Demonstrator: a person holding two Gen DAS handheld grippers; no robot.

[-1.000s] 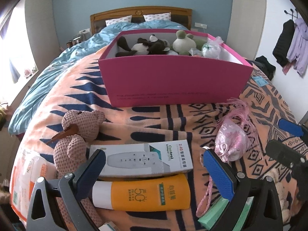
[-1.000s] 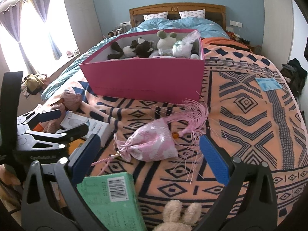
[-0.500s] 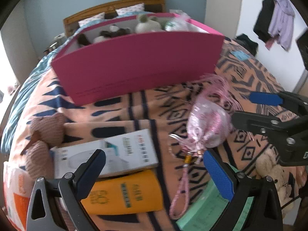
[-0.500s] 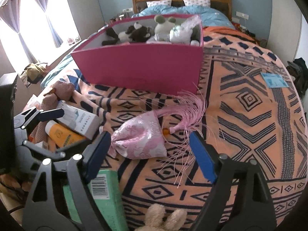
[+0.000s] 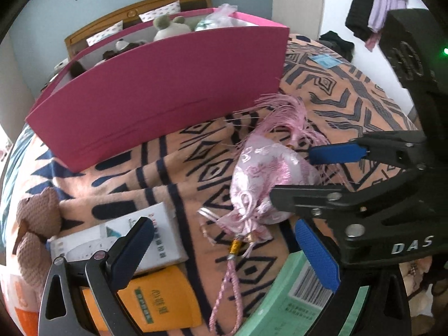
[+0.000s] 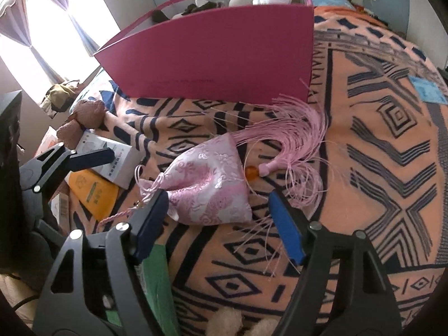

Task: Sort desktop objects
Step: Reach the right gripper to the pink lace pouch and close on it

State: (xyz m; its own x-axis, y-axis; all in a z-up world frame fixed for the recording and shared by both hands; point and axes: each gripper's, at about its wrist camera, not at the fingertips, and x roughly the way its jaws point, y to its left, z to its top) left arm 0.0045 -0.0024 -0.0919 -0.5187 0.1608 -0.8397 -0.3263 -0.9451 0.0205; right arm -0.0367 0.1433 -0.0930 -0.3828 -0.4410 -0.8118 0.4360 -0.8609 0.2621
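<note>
A pink silk pouch (image 6: 207, 184) with a long pink tassel (image 6: 296, 137) lies on the patterned bedspread; it also shows in the left wrist view (image 5: 268, 179). My right gripper (image 6: 221, 224) is open, its fingers on either side of the pouch's near end. My left gripper (image 5: 226, 254) is open and empty, low over the pouch's cord (image 5: 224, 294), a white box (image 5: 120, 240) and an orange tube (image 5: 162, 299). A pink box (image 6: 224, 56) of plush toys stands just behind.
A brown knitted bear (image 5: 33, 229) lies at the left by the white box. A green carton (image 5: 302, 302) lies near both grippers. A cream plush toy (image 6: 229, 322) lies at the near edge. A blue card (image 6: 428, 89) lies at far right.
Both grippers have moved forward and lower toward the pink pouch. The right gripper's fingers now flank the pouch. The left gripper has swung right.
</note>
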